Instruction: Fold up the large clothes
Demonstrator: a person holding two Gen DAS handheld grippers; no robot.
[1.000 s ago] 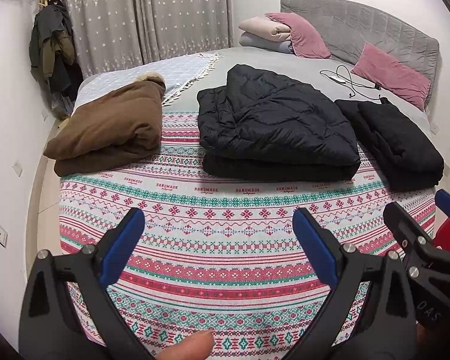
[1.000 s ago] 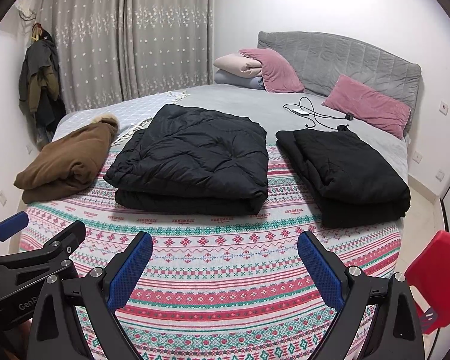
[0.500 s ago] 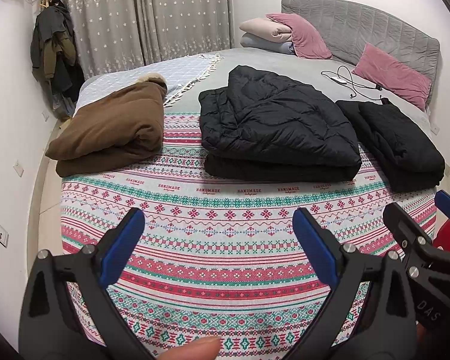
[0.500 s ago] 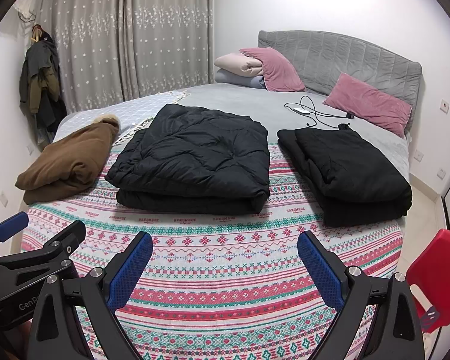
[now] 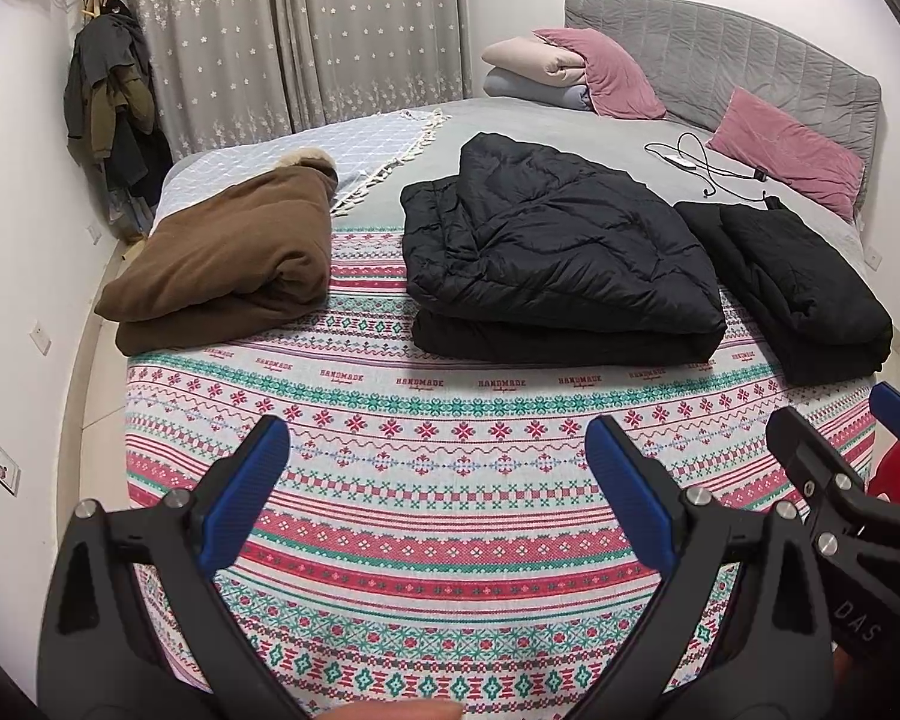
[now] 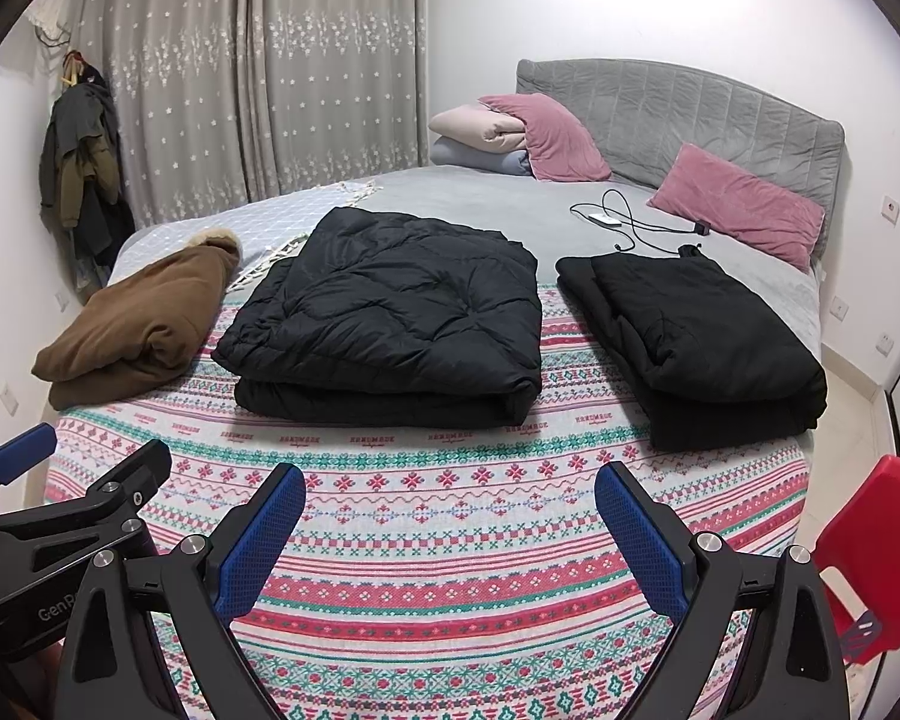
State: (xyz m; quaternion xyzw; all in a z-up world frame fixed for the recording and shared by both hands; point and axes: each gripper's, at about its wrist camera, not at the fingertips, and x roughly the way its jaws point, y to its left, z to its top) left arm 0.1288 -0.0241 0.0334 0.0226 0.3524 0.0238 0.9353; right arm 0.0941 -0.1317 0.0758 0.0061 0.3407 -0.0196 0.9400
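Patterned blanket reads "HANDMADE" — repeated across.

Home bedroom, bed with padded headboard, pillows, curtains

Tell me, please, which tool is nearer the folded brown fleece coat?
Left. The left tool hangs open, nearer the brown coat; the right tool, also open, sits farther right, facing the black clothes.

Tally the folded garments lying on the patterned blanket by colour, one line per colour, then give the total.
Brown: 1, the brown coat
Black: 2, the black puffer jacket and the black garment
Total: 3
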